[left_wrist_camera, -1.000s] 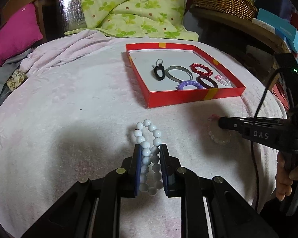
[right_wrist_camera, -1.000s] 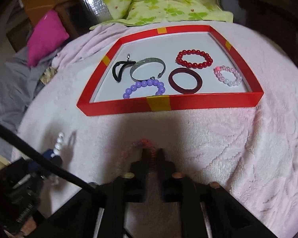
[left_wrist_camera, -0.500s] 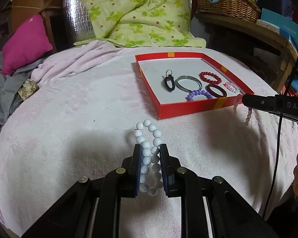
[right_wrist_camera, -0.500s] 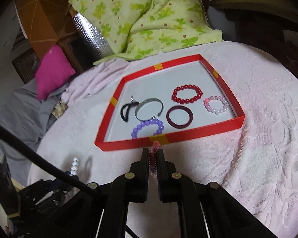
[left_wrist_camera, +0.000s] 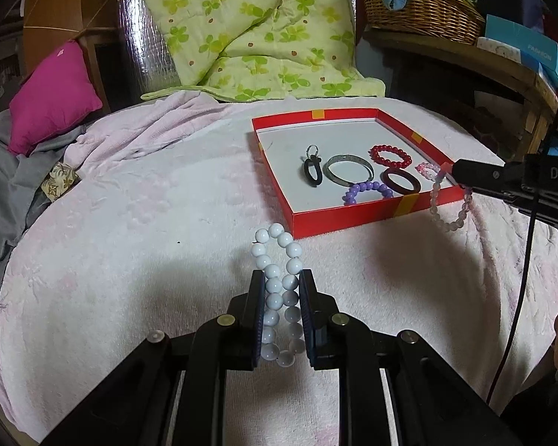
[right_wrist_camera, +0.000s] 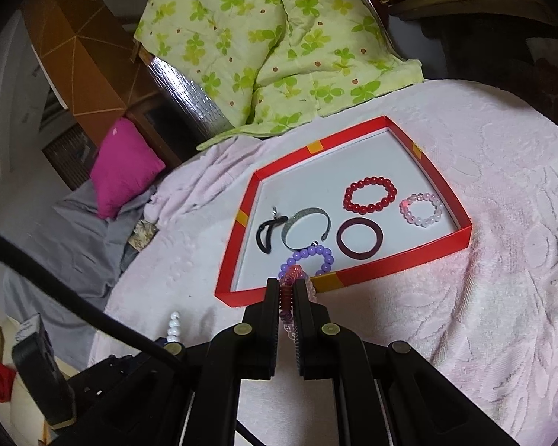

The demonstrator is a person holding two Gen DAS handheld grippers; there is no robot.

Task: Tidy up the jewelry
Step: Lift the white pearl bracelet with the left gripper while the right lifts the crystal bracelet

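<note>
My left gripper [left_wrist_camera: 279, 278] is shut on a white bead bracelet [left_wrist_camera: 279, 256], held above the pink blanket short of the red tray [left_wrist_camera: 338, 219]. My right gripper [right_wrist_camera: 287, 282] is shut on a pale pink bead bracelet [right_wrist_camera: 290, 278], held in the air just before the tray's near wall [right_wrist_camera: 390, 267]. In the left wrist view that bracelet [left_wrist_camera: 446, 215] hangs from the right gripper [left_wrist_camera: 455, 171] over the tray's near right corner. The tray holds a black ring, a silver bangle [right_wrist_camera: 305, 230], a purple bead bracelet [right_wrist_camera: 312, 256], a dark red bangle [right_wrist_camera: 359, 239], a red bead bracelet [right_wrist_camera: 370, 193] and a pink bead bracelet [right_wrist_camera: 422, 210].
The tray lies on a round surface under a pink blanket [left_wrist_camera: 130, 223]. A green quilt [left_wrist_camera: 249, 29] and a magenta cushion [left_wrist_camera: 52, 96] lie behind it. A wicker basket [left_wrist_camera: 420, 11] and boxes stand on a shelf at the back right.
My right gripper has lifted the pale pink bracelet off the blanket and carried it up toward the tray's near wall. My left gripper has risen with the white bracelet still in it.
</note>
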